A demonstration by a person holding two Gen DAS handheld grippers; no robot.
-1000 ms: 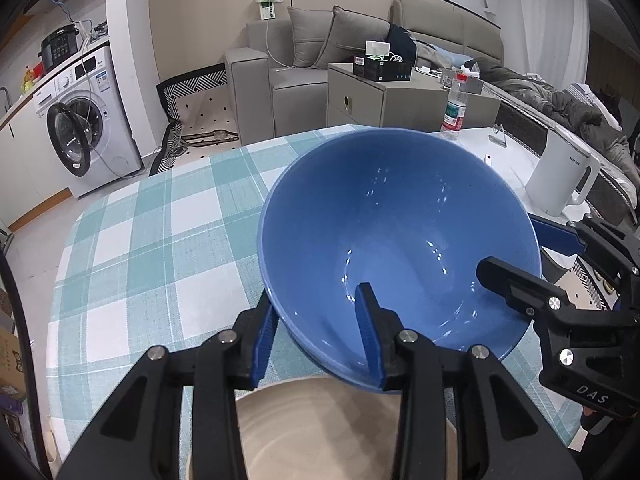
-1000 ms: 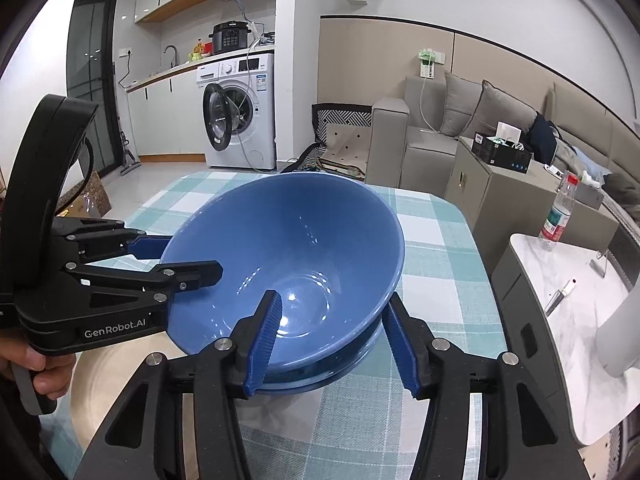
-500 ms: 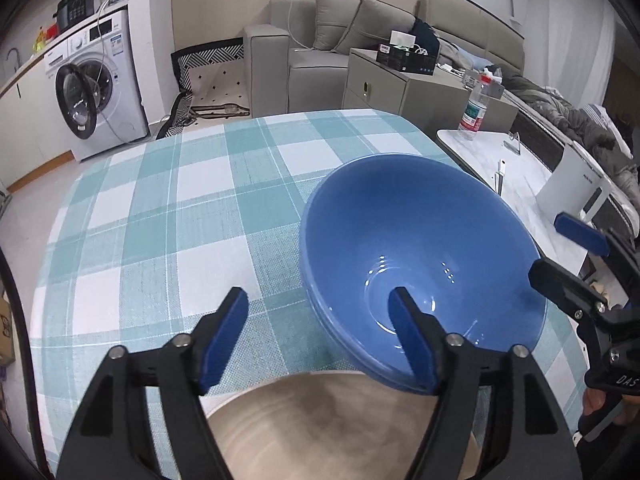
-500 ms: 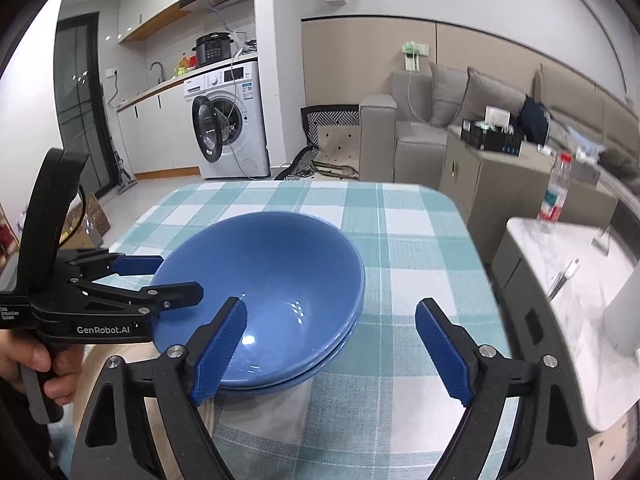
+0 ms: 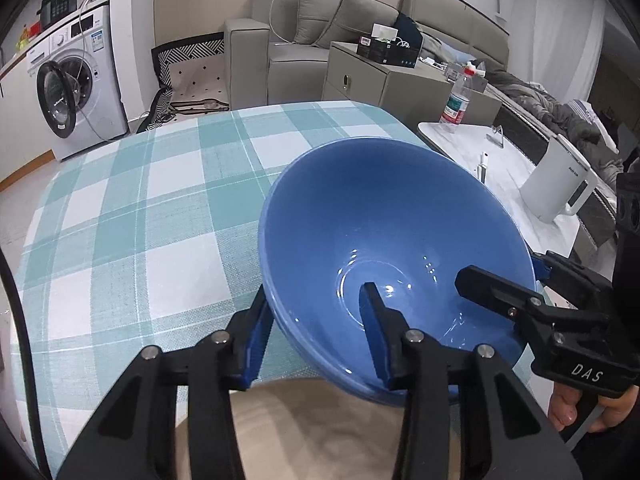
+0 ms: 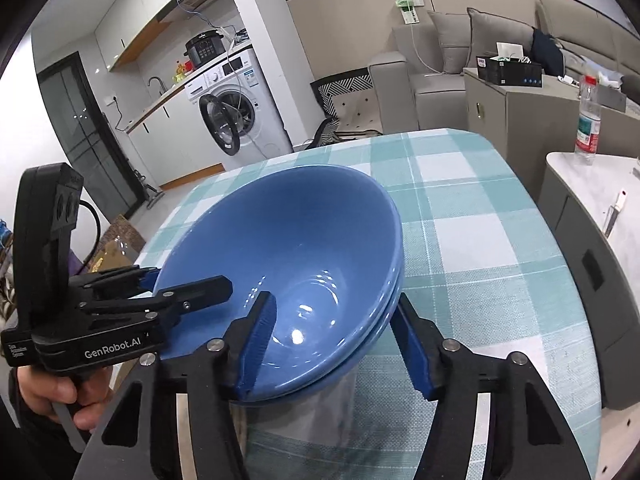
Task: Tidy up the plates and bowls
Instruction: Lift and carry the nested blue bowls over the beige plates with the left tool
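Two blue bowls (image 5: pixel 400 232) sit nested one in the other, tilted, above the checked tablecloth (image 5: pixel 140 220). My left gripper (image 5: pixel 316 332) is closing on the near rim, one finger inside the top bowl and one against the outside. My right gripper (image 6: pixel 336 348) is closing on the opposite rim of the bowls (image 6: pixel 296 248), pads on both sides of the doubled edge. Each gripper shows in the other's view: the right gripper (image 5: pixel 500 270) at the right, the left gripper (image 6: pixel 188 280) at the left. A beige plate (image 5: pixel 320 432) lies under my left fingers.
The round table's edge (image 6: pixel 560 248) drops off to the right, beside a white side table (image 5: pixel 480 148) with a water bottle (image 5: pixel 456 104) and a white kettle (image 5: pixel 560 188). Beyond stand a grey sofa (image 5: pixel 288 40) and a washing machine (image 5: pixel 72 88).
A second ago both grippers held one bowl over the other. Half a second ago they stood wide open around the nested bowls. Now both have closed on the stack's rim, which tilts.
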